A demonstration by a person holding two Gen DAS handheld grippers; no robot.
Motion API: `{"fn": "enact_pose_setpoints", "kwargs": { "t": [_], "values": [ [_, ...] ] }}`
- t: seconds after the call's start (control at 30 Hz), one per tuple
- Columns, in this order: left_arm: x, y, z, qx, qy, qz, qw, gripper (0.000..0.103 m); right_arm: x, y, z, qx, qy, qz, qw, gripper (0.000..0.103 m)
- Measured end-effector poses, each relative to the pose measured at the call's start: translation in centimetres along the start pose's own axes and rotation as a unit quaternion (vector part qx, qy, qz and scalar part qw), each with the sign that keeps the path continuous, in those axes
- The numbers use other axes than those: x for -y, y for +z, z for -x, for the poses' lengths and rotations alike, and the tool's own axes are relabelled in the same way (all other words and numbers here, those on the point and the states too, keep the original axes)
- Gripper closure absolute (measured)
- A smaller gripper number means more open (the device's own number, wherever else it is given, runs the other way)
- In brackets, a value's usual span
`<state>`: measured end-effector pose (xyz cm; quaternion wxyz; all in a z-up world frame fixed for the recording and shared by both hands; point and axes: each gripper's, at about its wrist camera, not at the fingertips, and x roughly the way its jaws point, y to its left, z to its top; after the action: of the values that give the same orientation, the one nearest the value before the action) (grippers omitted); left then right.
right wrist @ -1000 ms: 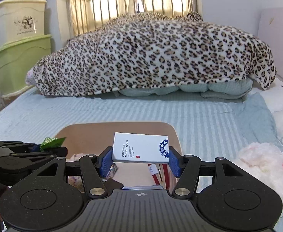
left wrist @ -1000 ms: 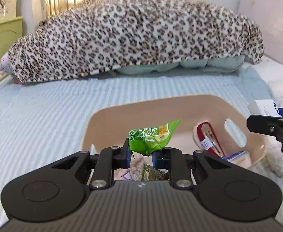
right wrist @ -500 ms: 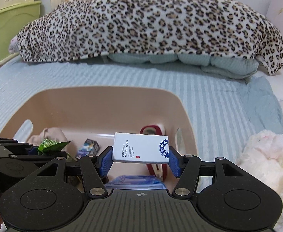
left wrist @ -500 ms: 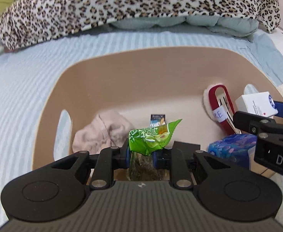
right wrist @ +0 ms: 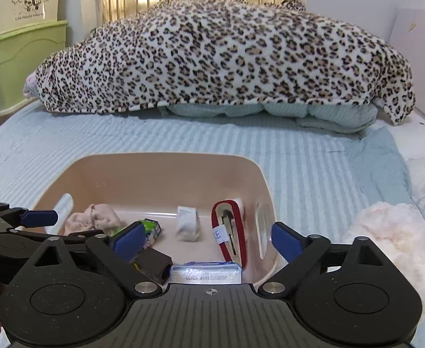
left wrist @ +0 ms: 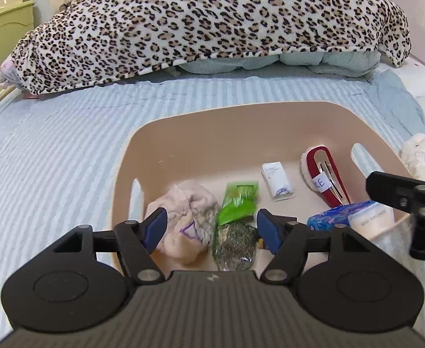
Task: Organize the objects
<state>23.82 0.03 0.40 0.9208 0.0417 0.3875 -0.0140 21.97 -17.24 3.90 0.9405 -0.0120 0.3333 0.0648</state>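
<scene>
A beige bin (left wrist: 241, 121) (right wrist: 166, 165) sits on the striped bed. In it lie a green snack packet (left wrist: 237, 203) (right wrist: 150, 227), a small white box (left wrist: 277, 180) (right wrist: 187, 222), a pink cloth (left wrist: 183, 217) (right wrist: 92, 220), a red slipper (left wrist: 325, 178) (right wrist: 228, 232) and a blue tissue pack (left wrist: 331, 219) (right wrist: 205, 271). My left gripper (left wrist: 212, 229) is open and empty above the packet. My right gripper (right wrist: 206, 239) is open and empty above the bin's near right part.
A leopard-print blanket (left wrist: 212, 23) (right wrist: 227, 55) is heaped at the far side of the bed. A fluffy white plush (right wrist: 395, 240) (left wrist: 418, 156) lies right of the bin. Green storage boxes (right wrist: 21, 58) stand at the left.
Both grippers have opened. The green packet has dropped from the left gripper and the white box from the right gripper into the bin.
</scene>
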Motion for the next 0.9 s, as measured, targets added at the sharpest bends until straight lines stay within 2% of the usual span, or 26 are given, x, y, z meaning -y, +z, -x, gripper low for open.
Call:
{"fn": "enact_pose_setpoints", "kwargs": {
  "t": [0.37,0.9],
  "values": [
    [-1.1,-2.1,5.4,0.019,-0.006,0.016,0.9997,0.033,-0.5,-1.7,5.4,0.005,-0.001,-0.006,1.000,0.002],
    [-3.9,-7.4,12.8,0.039,-0.018,0.036,0.9984,0.032,-2.1,-6.0,11.9,0.007,0.003,0.002,1.000,0.001]
  ]
}}
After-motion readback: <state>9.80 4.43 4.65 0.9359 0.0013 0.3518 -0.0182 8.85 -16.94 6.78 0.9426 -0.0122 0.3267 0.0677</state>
